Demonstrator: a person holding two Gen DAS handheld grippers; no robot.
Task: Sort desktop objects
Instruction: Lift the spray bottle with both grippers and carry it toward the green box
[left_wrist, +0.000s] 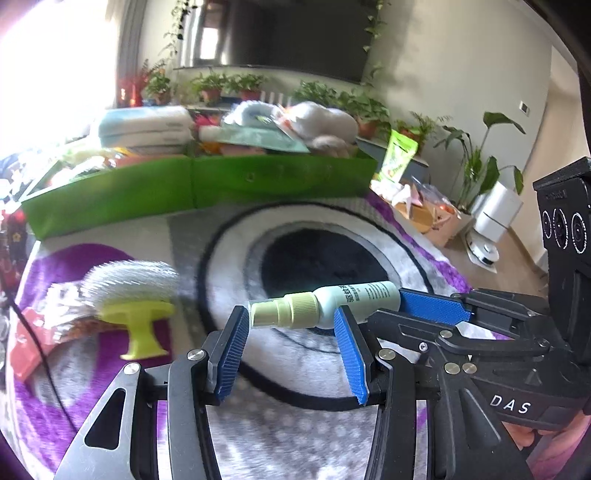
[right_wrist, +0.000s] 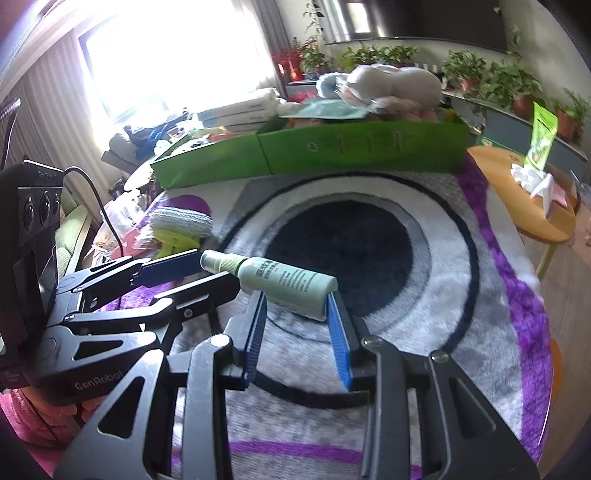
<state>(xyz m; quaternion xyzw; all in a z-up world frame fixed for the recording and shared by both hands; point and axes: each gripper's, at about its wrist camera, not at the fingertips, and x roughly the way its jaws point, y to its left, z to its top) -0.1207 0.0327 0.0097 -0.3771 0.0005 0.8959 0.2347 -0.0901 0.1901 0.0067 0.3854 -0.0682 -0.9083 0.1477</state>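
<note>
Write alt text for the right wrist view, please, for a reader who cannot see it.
The right tool grips a pale green spray bottle at its base, over a shaggy rug with a dark circle. The left tool reaches toward its nozzle from the left; green boxes stand behind.

Bottle label (right_wrist: 291, 277) print too small to read; green box (left_wrist: 192, 188) contents blurred (heap unidentifiable); brush (left_wrist: 135, 291) motion-smeared.
</note>
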